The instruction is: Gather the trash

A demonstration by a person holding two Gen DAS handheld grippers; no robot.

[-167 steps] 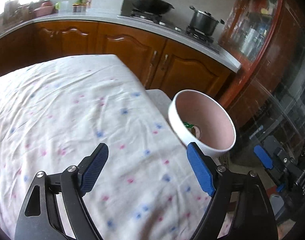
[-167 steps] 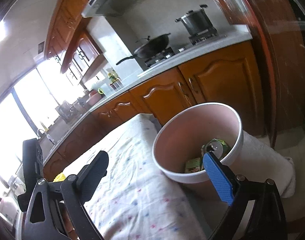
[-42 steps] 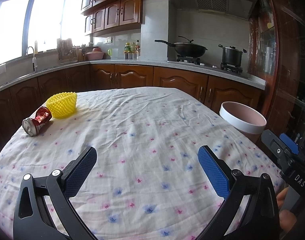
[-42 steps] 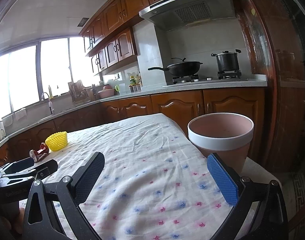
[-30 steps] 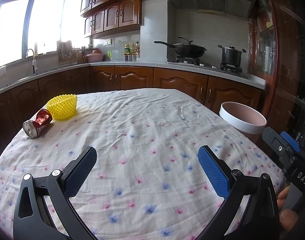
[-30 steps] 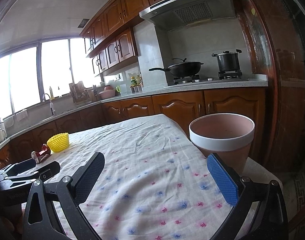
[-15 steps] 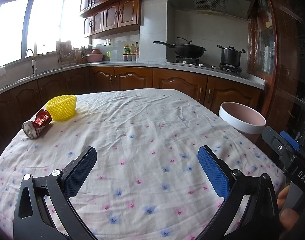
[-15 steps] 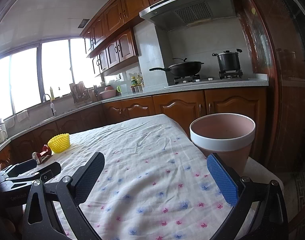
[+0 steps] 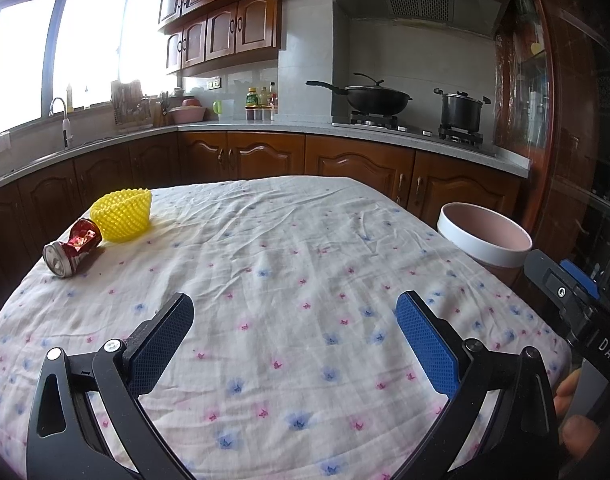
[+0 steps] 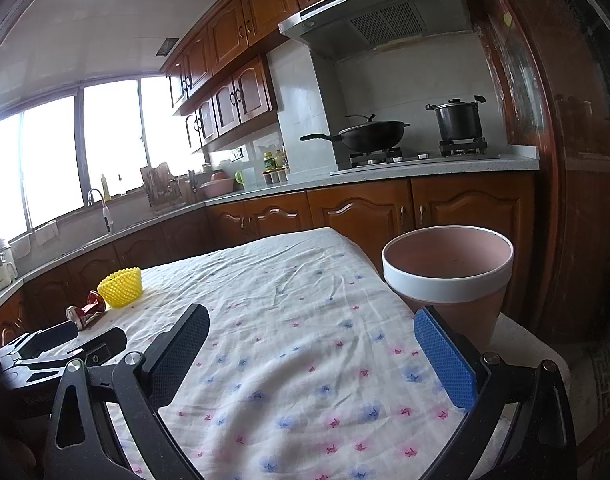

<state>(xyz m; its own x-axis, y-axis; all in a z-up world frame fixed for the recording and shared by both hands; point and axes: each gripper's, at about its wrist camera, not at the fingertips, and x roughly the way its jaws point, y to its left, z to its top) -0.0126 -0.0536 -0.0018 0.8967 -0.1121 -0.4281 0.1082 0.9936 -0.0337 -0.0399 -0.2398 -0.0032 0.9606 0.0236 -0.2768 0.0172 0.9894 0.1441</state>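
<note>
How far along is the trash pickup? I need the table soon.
Done: cannot be judged; the pink bin beside the table hides its contents from both views. In hand: nothing; the left gripper and right gripper are open and empty. Left: the crushed red can and the yellow foam net touching it lie on the tablecloth at the far left.
</note>
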